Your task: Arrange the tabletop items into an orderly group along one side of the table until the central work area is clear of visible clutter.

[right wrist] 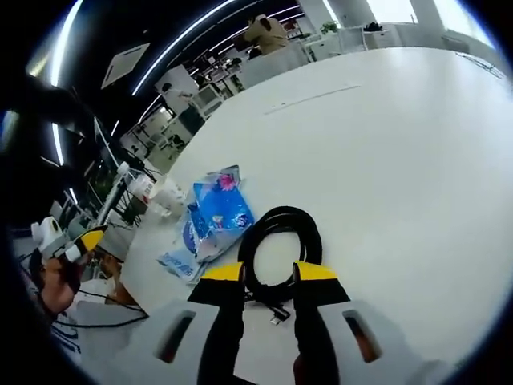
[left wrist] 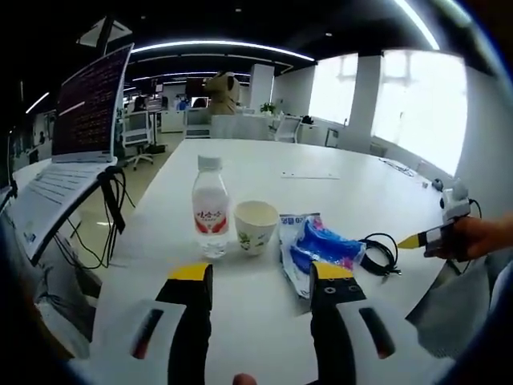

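Observation:
On the white table (left wrist: 345,188) a clear water bottle (left wrist: 210,207) with a red label stands beside a paper cup (left wrist: 256,226). A blue snack packet (left wrist: 317,250) lies to their right, then a coiled black cable (left wrist: 378,253). My left gripper (left wrist: 262,277) is open, short of the cup and packet, with nothing between its jaws. My right gripper (right wrist: 268,277) is open, and the near edge of the cable coil (right wrist: 280,245) lies between its jaws. The packet (right wrist: 216,216), cup (right wrist: 167,192) and bottle (right wrist: 141,186) sit beyond to the left. The right gripper (left wrist: 433,237) also shows at the table's right edge.
An open laptop (left wrist: 84,120) on a stand sits at the table's left, with cables hanging below it. The bare tabletop (right wrist: 401,160) stretches far behind the items. A hand holds the left gripper (right wrist: 76,245) at the table's edge. Office desks and chairs stand in the background.

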Demonstrator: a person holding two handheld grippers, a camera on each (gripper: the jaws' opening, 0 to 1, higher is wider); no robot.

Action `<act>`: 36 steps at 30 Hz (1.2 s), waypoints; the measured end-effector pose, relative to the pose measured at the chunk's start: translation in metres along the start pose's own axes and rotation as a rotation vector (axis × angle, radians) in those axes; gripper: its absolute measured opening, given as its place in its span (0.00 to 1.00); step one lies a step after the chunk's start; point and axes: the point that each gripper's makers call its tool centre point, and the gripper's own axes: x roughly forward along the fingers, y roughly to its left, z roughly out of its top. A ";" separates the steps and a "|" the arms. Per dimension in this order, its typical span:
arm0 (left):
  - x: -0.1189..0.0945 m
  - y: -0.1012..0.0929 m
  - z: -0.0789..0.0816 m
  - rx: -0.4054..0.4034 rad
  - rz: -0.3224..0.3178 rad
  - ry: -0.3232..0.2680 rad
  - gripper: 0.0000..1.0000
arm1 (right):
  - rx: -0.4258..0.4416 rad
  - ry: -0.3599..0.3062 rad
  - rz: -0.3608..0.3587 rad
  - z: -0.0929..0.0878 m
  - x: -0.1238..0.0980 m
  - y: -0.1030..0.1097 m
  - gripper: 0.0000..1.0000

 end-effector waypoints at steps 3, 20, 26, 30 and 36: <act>0.001 -0.001 -0.001 0.001 -0.004 0.001 0.48 | 0.013 0.006 0.025 -0.004 0.008 0.009 0.23; 0.001 -0.001 -0.002 -0.001 -0.007 0.003 0.48 | -0.012 0.057 0.106 -0.010 0.039 0.052 0.25; 0.001 0.000 -0.001 -0.003 -0.006 0.001 0.48 | -0.007 0.062 0.116 -0.009 0.046 0.057 0.25; 0.002 0.000 0.000 -0.005 -0.008 0.002 0.48 | -0.005 0.068 0.121 -0.008 0.050 0.061 0.26; 0.004 0.000 0.000 -0.005 -0.011 0.004 0.48 | 0.008 0.072 0.121 -0.005 0.058 0.069 0.29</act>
